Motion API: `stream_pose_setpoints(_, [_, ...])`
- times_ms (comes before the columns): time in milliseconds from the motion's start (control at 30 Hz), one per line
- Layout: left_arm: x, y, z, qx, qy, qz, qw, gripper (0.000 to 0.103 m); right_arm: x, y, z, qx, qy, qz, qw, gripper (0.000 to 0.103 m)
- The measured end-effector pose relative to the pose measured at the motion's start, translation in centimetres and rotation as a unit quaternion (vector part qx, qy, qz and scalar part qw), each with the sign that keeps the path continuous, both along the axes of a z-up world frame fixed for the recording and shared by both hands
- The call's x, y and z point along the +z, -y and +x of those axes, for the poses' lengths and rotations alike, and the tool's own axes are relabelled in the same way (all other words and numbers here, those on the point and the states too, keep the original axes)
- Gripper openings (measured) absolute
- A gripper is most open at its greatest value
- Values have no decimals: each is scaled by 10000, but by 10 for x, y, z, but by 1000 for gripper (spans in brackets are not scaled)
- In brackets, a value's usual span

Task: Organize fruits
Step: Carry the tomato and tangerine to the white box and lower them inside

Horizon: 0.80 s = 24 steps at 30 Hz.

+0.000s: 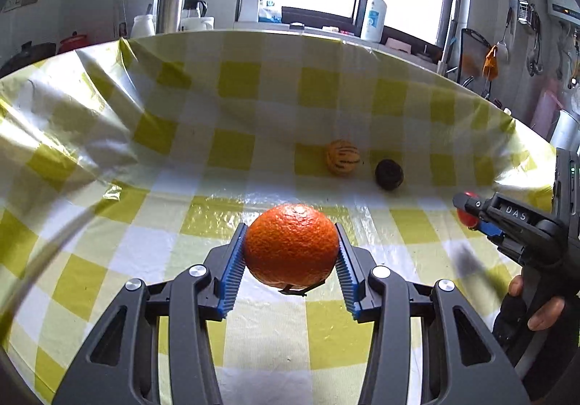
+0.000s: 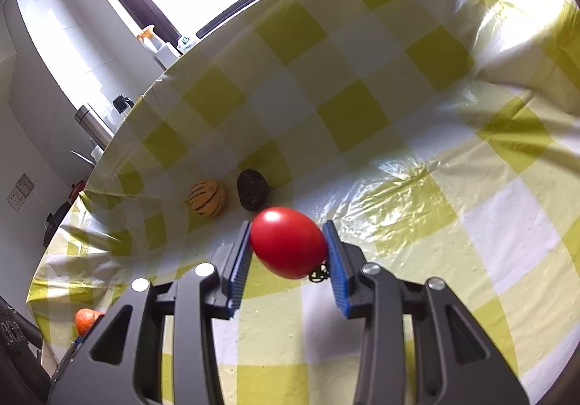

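Orange (image 1: 291, 245) between left fingers (image 1: 233, 260), tomato (image 2: 288, 242) between right.

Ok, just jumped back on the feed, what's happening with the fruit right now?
A person is working both handheld grippers over the yellow-checked tablecloth. The left gripper is shut on an orange, and the right gripper is shut on a red tomato; both look lifted off the cloth. A striped yellow fruit and a dark round fruit sit side by side further back, untouched.
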<state>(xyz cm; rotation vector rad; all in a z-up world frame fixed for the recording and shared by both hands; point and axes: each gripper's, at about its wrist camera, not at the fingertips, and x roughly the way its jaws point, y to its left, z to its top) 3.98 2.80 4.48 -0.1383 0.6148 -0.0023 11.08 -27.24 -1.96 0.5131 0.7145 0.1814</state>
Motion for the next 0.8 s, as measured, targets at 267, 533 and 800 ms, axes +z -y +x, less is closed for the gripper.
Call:
stream_pose_setpoints(267, [4, 7, -3, -100, 208, 153, 9996, 44, 9, -22, -22, 87, -348, -563, 9978, 39])
stream_pose_setpoints(533, [5, 8, -2, -140, 204, 150, 9996, 44, 22, -72, -114, 576, -128, -1552, 9861, 39])
stream_pose_setpoints(800, [19, 21, -30, -145, 259, 605, 9977, 44, 28, -78, -186, 784, 42, -1862, 9794, 39])
